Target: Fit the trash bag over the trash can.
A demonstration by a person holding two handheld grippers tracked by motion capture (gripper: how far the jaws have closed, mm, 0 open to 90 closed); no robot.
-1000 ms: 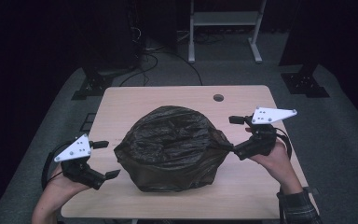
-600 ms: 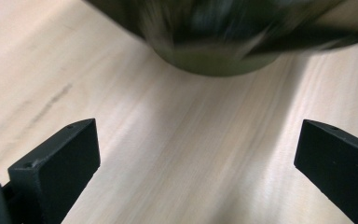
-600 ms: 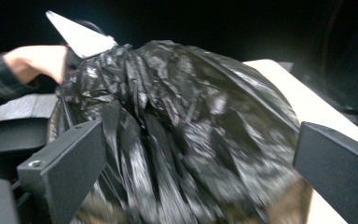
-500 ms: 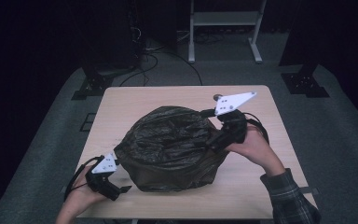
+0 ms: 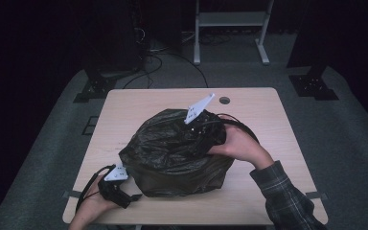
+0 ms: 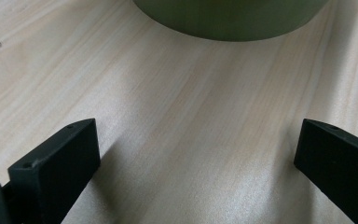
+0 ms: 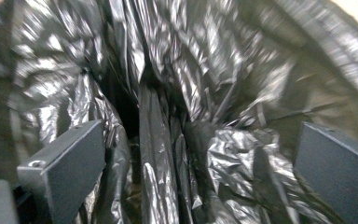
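A crinkled black plastic bag (image 5: 172, 143) covers a round olive-green bin (image 5: 182, 179) in the middle of the light wooden table (image 5: 268, 124). My right gripper (image 5: 192, 130) lies on top of the bag, its grey plate tilted up. In the right gripper view it (image 7: 200, 140) is open, with folds of the bag (image 7: 158, 154) between and beyond the jaws. My left gripper (image 5: 132, 197) sits low at the bin's front left. In the left gripper view it (image 6: 198, 140) is open over bare table, with the bin's base (image 6: 228, 18) just ahead.
A round cable hole (image 5: 224, 100) sits near the table's far edge. On the grey floor behind stand a white frame (image 5: 230, 19), black stand feet (image 5: 93, 88) and loose cables (image 5: 172, 57). Bare table lies left and right of the bin.
My right gripper has swung from the bag's right side up onto its top. My left gripper has dropped back and in, toward the bin's front-left base.
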